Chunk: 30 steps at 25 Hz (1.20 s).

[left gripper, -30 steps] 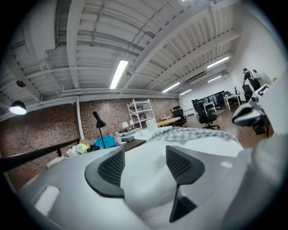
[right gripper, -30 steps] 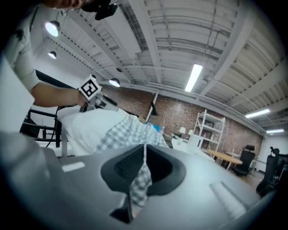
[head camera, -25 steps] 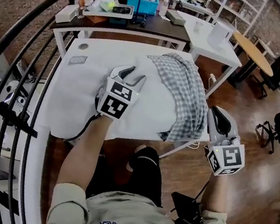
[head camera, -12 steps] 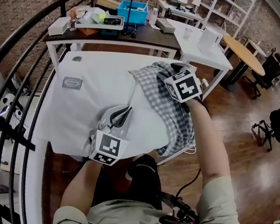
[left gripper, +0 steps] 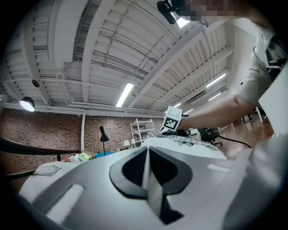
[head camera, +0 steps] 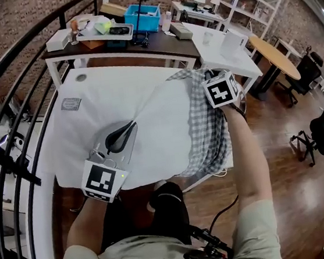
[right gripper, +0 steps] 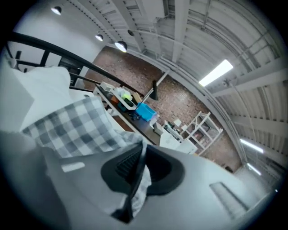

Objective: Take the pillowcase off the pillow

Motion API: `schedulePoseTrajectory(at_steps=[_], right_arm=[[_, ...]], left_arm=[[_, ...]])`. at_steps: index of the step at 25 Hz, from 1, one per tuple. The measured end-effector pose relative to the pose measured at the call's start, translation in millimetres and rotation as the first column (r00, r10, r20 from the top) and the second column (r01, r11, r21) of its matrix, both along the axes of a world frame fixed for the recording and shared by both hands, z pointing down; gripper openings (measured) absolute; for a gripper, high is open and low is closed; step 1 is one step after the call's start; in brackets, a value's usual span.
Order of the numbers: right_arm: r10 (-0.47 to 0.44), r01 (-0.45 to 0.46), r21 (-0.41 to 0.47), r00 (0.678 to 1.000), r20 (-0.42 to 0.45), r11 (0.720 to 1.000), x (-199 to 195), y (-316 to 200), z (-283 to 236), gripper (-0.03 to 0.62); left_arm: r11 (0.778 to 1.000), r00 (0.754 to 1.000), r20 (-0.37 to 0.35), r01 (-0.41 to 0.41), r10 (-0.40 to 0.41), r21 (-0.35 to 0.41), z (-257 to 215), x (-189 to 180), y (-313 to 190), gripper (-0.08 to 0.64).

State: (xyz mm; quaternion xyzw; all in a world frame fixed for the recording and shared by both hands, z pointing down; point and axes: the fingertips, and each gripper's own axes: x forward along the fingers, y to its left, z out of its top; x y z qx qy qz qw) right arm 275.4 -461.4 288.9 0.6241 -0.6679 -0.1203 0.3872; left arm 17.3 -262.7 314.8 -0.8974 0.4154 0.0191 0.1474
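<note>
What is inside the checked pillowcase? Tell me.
The white pillow: most of it lies bare, while its right end is hidden inside the checked pillowcase.

Right gripper view: camera on the right tool (right gripper: 140, 155), facing along its jaws; checked pillowcase (right gripper: 76, 128) very near at 9 o'clock; brick wall (right gripper: 180, 101) far off.
Left gripper view: camera on the left tool (left gripper: 147, 155), low and close over the pillow (left gripper: 198, 147), facing along its jaws and slightly upward; ceiling (left gripper: 112, 49) fills the upper half; marker cube (left gripper: 171, 122) of the right tool near centre.
Head view: camera on the person's head, facing steeply down on the tabletop; left tool at 7 o'clock, right tool at 2 o'clock.
Shared by all three: blue bin (right gripper: 145, 111), lamp (right gripper: 154, 84), white shelf (right gripper: 198, 130), brick wall.
</note>
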Motion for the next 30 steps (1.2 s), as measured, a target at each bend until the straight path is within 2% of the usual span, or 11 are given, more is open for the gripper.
schedulePoseTrajectory(at_steps=[4, 9, 13, 16, 17, 19, 21, 24, 26, 28, 30], right_arm=[[0.154, -0.153, -0.027, 0.987, 0.037, 0.988, 59, -2, 33, 0.012], [0.204, -0.199, -0.061, 0.975, 0.091, 0.978, 82, -8, 76, 0.013], [0.226, -0.213, -0.080, 0.943, 0.243, 0.974, 94, 2, 101, 0.025], [0.101, -0.123, 0.028, 0.907, 0.410, 0.992, 86, 18, 71, 0.136], [0.048, -0.088, 0.073, 0.898, 0.438, 0.993, 79, 30, 57, 0.149], [-0.057, -0.015, 0.155, 0.890, 0.453, 0.988, 63, 63, 34, 0.150], [-0.143, 0.039, 0.227, 0.874, 0.464, 0.973, 49, 108, 20, 0.150], [-0.229, 0.078, 0.304, 0.835, 0.501, 0.949, 28, 178, 17, 0.161], [-0.254, 0.093, 0.319, 0.821, 0.511, 0.943, 13, 216, 28, 0.172], [-0.263, 0.113, 0.307, 0.822, 0.505, 0.945, -3, 246, 44, 0.189], [-0.264, 0.141, 0.275, 0.830, 0.491, 0.951, -20, 269, 66, 0.210]], left_arm=[[0.999, 1.000, 0.028, 0.007, -0.006, -0.037, 6, -3, -9, 0.012], [0.995, 0.999, 0.030, 0.026, -0.023, -0.099, 26, -9, -33, 0.014], [0.990, 0.999, 0.043, 0.039, -0.034, -0.135, 40, -4, -51, 0.023], [0.993, 0.996, 0.084, 0.013, -0.003, -0.121, 35, 1, -52, 0.060], [0.996, 0.993, 0.117, 0.006, 0.004, -0.088, 29, 4, -47, 0.081], [1.000, 0.976, 0.216, -0.007, 0.004, 0.010, 12, 16, -24, 0.174], [0.996, 0.955, 0.294, -0.051, 0.026, 0.078, 0, 34, 12, 0.211], [0.991, 0.927, 0.360, -0.124, 0.103, 0.038, 16, 57, 62, 0.251], [0.990, 0.892, 0.436, -0.138, 0.123, 0.004, 50, 70, 78, 0.293], [0.993, 0.861, 0.496, -0.117, 0.112, -0.021, 78, 77, 78, 0.316], [0.997, 0.859, 0.507, -0.073, 0.073, -0.021, 93, 77, 68, 0.319]])
